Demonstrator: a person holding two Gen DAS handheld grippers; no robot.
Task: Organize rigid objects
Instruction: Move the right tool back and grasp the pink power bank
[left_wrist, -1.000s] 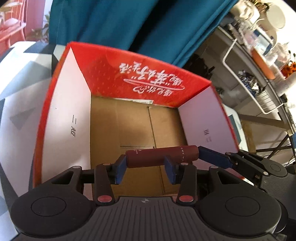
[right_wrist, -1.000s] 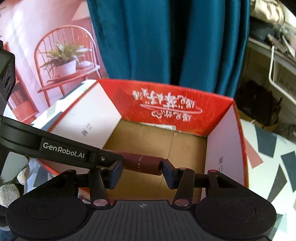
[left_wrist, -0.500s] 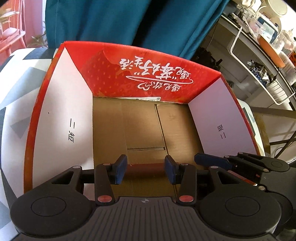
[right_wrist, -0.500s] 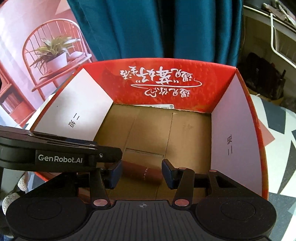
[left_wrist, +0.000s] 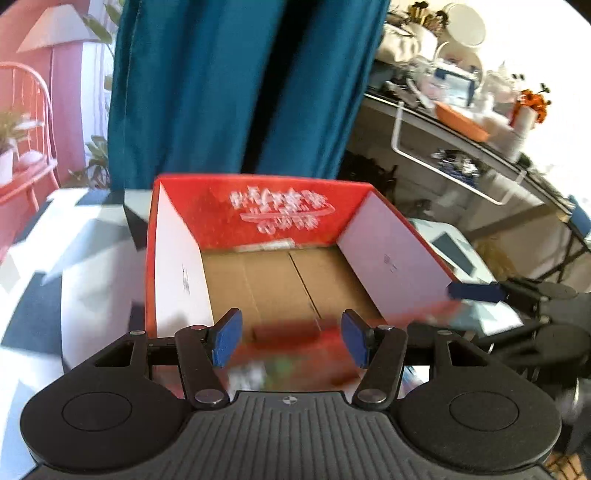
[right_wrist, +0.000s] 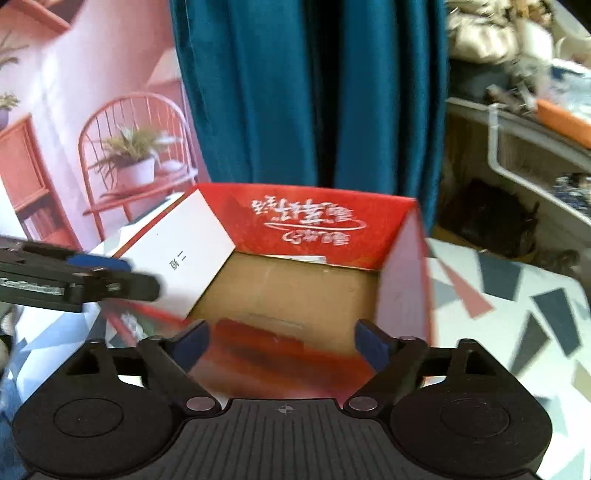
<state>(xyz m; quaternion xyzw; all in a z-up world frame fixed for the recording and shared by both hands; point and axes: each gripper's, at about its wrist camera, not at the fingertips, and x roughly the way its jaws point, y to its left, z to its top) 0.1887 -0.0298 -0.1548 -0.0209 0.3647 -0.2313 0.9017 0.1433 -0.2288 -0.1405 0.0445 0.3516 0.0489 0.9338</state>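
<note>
1. Presently, the left gripper (left_wrist: 291, 339) is seen pitched downward over the near wall of the red cardboard box (left_wrist: 266, 218), its blue pads (left_wrist: 226, 341) standing apart; the jaws have just been opening, and nothing is pressed between them.
2. A dark red cylinder (left_wrist: 286, 332) is made out lying on its side on the brown floor of the box, close against the near wall and in line with the gap between the left pads, though the blur there is heavy and its outline can only be guessed at.
3. The right gripper (right_wrist: 282, 345) is likewise held tilted down toward the box from the near side, with its jaws spread wide; they too have just been opening, and no object is clamped by them.
4. In the right wrist view a smeared dark red streak is seen low between the fingers, at the near edge of the box (right_wrist: 306, 221); it may be the cylinder, but this cannot be told for certain.
5. Each gripper is caught in the other's view: the right gripper (left_wrist: 476, 291) reaches in beside the right-hand wall of the box, and the left gripper (right_wrist: 99, 266) reaches in beside the left-hand wall.
6. The box is set on a patterned tablecloth (right_wrist: 517, 295), with a teal curtain (left_wrist: 229, 92) hung behind it.
</note>
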